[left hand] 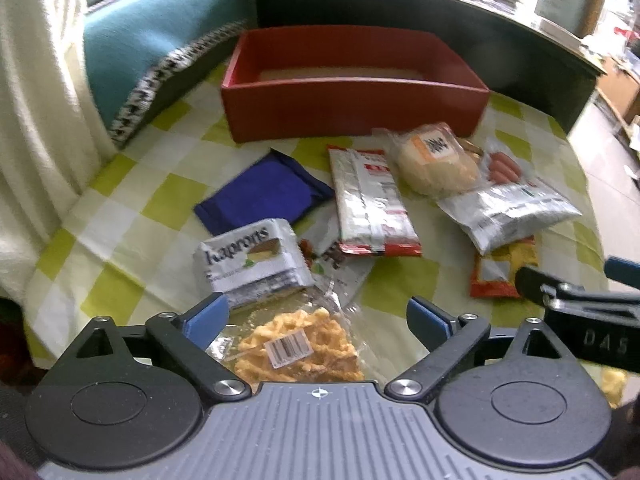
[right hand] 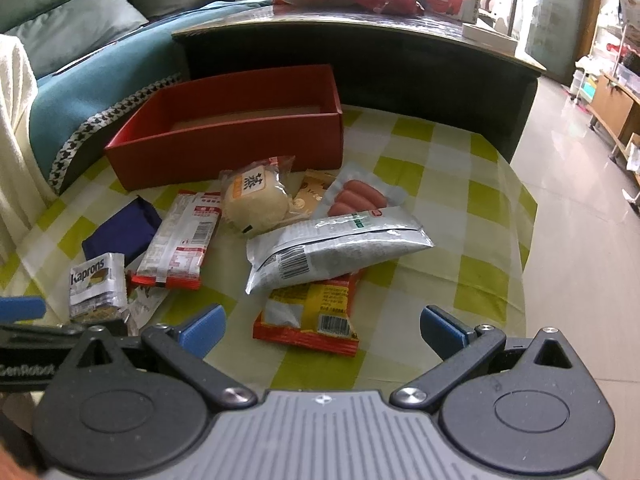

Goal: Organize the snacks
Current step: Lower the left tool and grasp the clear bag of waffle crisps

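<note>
An empty red box (left hand: 352, 108) (right hand: 236, 148) stands at the back of the checked table. Snack packs lie in front of it: a Kaprons wafer pack (left hand: 256, 260) (right hand: 96, 284), a blue pouch (left hand: 264, 196) (right hand: 120, 228), a red-and-silver pack (left hand: 372, 204) (right hand: 180, 240), a bun (left hand: 436, 164) (right hand: 252, 200), sausages (left hand: 504, 168) (right hand: 360, 196), a silver bag (left hand: 508, 212) (right hand: 332, 248) and an orange-yellow pack (left hand: 504, 272) (right hand: 312, 312). My left gripper (left hand: 316, 316) is open over a clear bag of yellow crisps (left hand: 296, 348). My right gripper (right hand: 320, 326) is open above the orange-yellow pack.
A dark coffee table (right hand: 360, 48) with fruit and red packs stands behind the box. A teal sofa (right hand: 100, 76) and a cream blanket (left hand: 40, 92) lie to the left. The table's right edge (right hand: 528, 232) drops to a tiled floor.
</note>
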Demonstrator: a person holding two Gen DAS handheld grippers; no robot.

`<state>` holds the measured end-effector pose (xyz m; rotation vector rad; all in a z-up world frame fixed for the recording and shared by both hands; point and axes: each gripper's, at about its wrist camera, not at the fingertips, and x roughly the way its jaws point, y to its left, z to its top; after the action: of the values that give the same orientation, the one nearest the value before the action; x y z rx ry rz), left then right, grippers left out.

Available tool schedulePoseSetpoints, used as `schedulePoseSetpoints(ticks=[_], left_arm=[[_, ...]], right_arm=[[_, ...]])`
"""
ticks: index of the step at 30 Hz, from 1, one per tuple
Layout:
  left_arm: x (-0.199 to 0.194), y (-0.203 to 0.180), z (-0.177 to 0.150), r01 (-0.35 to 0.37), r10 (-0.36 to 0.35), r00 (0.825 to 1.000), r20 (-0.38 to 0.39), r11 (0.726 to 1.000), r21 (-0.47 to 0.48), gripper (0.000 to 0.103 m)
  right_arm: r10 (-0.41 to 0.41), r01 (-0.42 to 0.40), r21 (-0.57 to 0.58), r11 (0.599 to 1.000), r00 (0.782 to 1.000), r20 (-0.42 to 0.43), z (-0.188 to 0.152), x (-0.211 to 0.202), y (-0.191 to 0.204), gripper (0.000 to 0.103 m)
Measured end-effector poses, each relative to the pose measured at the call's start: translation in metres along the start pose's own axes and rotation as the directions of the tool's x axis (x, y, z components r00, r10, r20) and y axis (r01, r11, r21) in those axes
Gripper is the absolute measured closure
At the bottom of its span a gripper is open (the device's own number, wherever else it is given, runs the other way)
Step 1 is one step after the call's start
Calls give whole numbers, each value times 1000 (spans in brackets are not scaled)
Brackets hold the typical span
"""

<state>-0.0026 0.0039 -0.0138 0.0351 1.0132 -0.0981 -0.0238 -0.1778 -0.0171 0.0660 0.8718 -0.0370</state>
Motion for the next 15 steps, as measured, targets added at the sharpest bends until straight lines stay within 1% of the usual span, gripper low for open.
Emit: schedulePoseSetpoints(ticks=[3, 5, 9, 11, 15], left_arm=[[3, 6, 0, 38, -38, 999, -23, 999, 9, 4], [5, 11, -1, 42, -42, 998, -36, 999, -12, 4], [11, 24, -3, 11, -17, 997, -77, 997, -71, 3], [13, 28, -3, 1, -8, 996, -89, 997, -79, 3], [14, 31, -4, 11, -22, 994, -110, 996, -94, 2]], right_arm=[[12, -12, 3, 1000, 1000, -4, 1, 0, -1, 0], [21, -21, 4, 1000, 1000, -5, 1, -1, -1, 0], [45, -45, 11, 999, 999, 9, 2, -5, -2, 0], [55, -56, 20, 998, 998, 14, 3, -8, -4, 0], [76, -77, 31, 997, 997, 27, 3, -13, -7, 0]])
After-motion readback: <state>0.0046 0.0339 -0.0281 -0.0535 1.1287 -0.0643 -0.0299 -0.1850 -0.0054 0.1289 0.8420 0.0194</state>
